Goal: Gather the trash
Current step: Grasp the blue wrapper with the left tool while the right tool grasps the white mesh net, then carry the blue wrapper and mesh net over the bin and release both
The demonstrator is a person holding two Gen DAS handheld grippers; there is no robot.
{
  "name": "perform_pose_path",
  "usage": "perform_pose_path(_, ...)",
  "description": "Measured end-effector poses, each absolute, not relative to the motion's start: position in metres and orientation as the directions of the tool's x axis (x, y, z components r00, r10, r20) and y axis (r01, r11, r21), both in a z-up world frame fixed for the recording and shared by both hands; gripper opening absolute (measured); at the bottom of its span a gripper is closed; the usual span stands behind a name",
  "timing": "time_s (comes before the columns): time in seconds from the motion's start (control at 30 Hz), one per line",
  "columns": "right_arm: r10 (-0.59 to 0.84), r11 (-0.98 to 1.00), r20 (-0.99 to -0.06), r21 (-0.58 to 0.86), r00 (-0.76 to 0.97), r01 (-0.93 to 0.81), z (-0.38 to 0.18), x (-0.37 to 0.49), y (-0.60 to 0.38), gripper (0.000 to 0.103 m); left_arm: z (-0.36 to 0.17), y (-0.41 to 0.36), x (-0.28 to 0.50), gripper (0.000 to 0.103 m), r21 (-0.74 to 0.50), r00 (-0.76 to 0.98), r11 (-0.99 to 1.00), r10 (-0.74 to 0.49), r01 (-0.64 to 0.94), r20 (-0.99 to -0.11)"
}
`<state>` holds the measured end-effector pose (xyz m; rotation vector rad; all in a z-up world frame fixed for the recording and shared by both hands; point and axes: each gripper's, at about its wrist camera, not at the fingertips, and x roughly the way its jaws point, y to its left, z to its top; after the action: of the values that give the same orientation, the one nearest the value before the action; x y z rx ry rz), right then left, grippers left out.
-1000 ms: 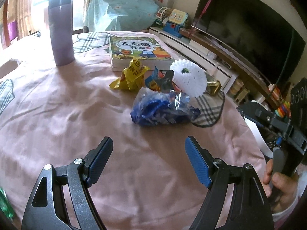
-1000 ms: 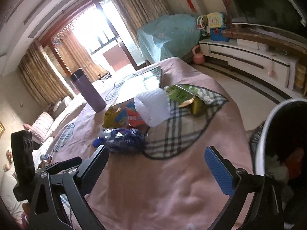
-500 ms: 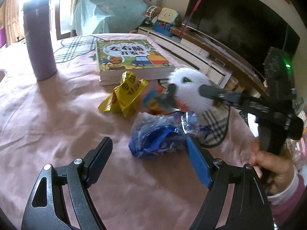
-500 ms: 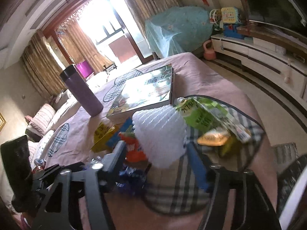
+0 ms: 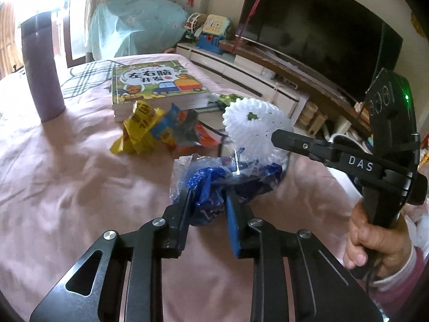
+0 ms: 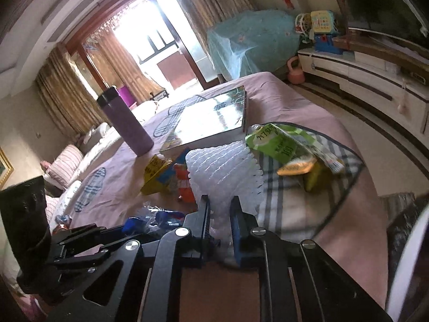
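I am holding two grippers over a table draped in a pink tablecloth (image 5: 67,187), and both sets of jaws have just been closing, each with a piece of trash between them.

Nearest me, the left gripper (image 5: 207,206) is pinching the near end of a crumpled blue and clear plastic bag (image 5: 228,179). The bag is lying on the cloth directly ahead of the jaws, its bulk running away from me and to the right.

Just past it and to the right, the right gripper (image 6: 219,214) is clamping the lower edge of a white foam fruit net (image 6: 222,171). The net is standing up from the jaws and flaring wider toward the far side.

So each hand already has its own piece. The two pieces are sitting just beside each other, and the right gripper's arm is reaching in across the bag's far right end.

Farther on, a yellow wrapper (image 5: 139,128), an orange and blue wrapper (image 5: 182,134) and a green pouch (image 6: 284,145) are waiting on the table, nearer the right gripper.

Beyond them a picture book (image 5: 158,86) and a purple flask (image 5: 43,67) are resting.

At the right edge of the right wrist view, I am seeing a white rim (image 6: 407,255), which I judge to be the bin.
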<state>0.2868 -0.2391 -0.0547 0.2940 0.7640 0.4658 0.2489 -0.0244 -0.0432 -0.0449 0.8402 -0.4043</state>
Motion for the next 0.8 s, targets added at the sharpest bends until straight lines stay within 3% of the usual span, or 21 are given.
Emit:
perform_pose_path(0.37,0.481,0.861,-0.556,0.447,0.678,-0.243,-0.044,0.224,-0.286,0.014,-0.043,-0.052,0.202,0.013,-0.242,0.575,0.908,-0.406,0.342,-0.711)
perform_pose_path(0.8,0.394,0.880,-0.524,0.451,0.755,-0.147,-0.034,0.165,-0.351,0.014,-0.034,-0.099,0.175,0.012,-0.237,0.560,0.885,-0.442,0.401,-0.701)
